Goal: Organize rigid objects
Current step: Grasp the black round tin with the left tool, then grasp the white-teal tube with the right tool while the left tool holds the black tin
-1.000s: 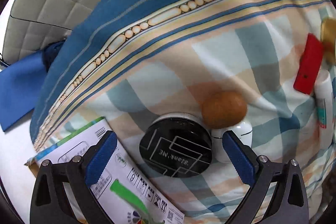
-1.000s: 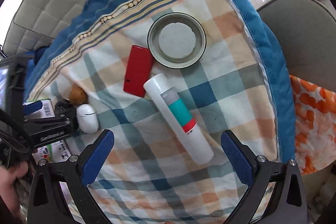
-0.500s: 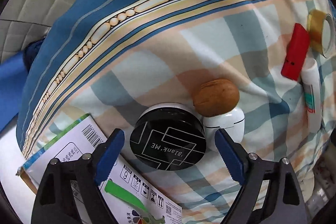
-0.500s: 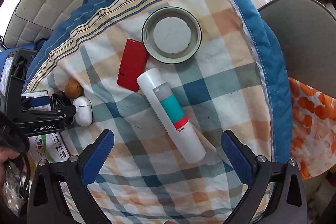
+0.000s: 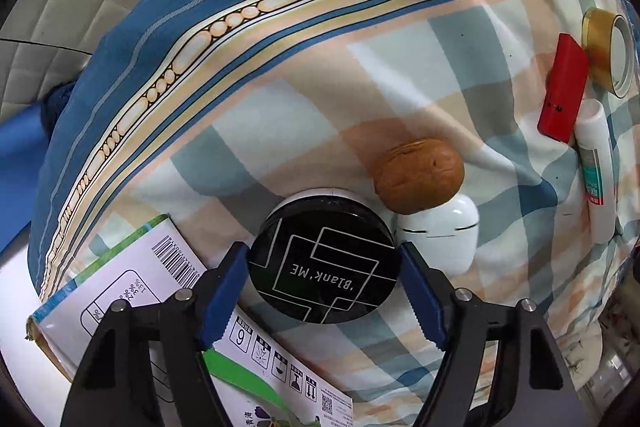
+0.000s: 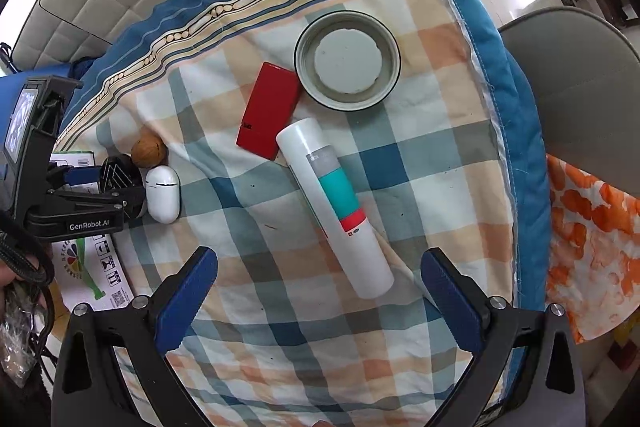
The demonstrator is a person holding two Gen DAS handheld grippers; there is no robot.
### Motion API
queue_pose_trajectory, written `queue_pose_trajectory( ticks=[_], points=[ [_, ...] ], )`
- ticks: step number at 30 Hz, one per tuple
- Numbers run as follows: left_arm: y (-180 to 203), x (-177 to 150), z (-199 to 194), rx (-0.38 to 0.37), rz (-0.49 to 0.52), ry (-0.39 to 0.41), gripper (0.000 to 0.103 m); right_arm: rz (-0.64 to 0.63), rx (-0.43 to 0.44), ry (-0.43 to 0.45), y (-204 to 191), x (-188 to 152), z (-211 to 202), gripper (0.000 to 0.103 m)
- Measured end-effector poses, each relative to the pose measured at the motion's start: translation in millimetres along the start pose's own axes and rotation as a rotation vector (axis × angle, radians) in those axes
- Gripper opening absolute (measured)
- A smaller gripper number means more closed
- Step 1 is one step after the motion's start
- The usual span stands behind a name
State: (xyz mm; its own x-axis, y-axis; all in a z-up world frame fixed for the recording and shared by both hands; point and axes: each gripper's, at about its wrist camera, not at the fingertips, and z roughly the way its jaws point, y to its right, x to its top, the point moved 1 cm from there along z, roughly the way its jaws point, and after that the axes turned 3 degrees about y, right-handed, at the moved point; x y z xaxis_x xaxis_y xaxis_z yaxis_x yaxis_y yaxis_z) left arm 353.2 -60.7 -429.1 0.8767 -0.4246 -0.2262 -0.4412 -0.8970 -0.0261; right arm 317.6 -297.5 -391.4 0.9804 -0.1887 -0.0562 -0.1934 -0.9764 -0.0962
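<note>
Left wrist view is showing the checked cloth (image 5: 304, 99) sagging softly under everything. The printed carton (image 5: 132, 291) is lying just beside the black round tin (image 5: 322, 261), which the left gripper (image 5: 320, 267) is bracketing, its pads at the rim; whether they are pressing I cannot tell. The white case (image 5: 440, 233) and walnut (image 5: 418, 175) are crowding the tin, so closing risks nudging them. The right gripper (image 6: 318, 285) is hovering wide open, empty.

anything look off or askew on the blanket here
Nothing is spilled or damaged. The oddest bit: the round black tin sits half on the printed box, so it looks tilted, crowded against the walnut and white case. The left tongs straddle it.
</note>
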Motion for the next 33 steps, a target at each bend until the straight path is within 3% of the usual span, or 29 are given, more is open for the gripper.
queue_pose_trajectory(
  ticks=[5,9,17,19,21,22,27,33],
  points=[
    [2.8,-3.3,14.9,0.015,-0.022,0.010,0.074,-0.005,-0.016,-0.004,1.1,-0.6,2.1,0.103],
    [2.8,-13.5,23.8,-0.034,-0.088,0.033,0.073,-0.018,-0.042,-0.007,0.3,-1.6,5.9,0.103],
    [32.5,-33.6,26.7,-0.100,-0.123,0.077,0.073,-0.011,-0.107,-0.053,17.3,-0.4,38.5,0.103],
    [38.7,-39.3,28.2,-0.125,-0.140,0.084,0.073,-0.005,-0.087,-0.071,20.8,0.5,50.1,0.093],
    [46.8,-45.7,29.4,-0.144,-0.150,0.091,0.073,0.009,-0.061,-0.091,25.6,1.5,63.7,0.058],
    [50.4,-51.0,30.4,-0.157,-0.152,0.092,0.073,0.020,-0.058,-0.102,28.1,0.8,69.5,0.051],
    [64.4,-80.6,36.4,-0.153,-0.159,0.110,0.073,0.055,-0.030,-0.088,33.9,-13.5,72.3,0.043],
    [83.6,-123.5,44.4,-0.151,-0.181,0.109,0.073,0.069,0.018,-0.141,43.4,-57.8,72.2,0.038]
  ],
)
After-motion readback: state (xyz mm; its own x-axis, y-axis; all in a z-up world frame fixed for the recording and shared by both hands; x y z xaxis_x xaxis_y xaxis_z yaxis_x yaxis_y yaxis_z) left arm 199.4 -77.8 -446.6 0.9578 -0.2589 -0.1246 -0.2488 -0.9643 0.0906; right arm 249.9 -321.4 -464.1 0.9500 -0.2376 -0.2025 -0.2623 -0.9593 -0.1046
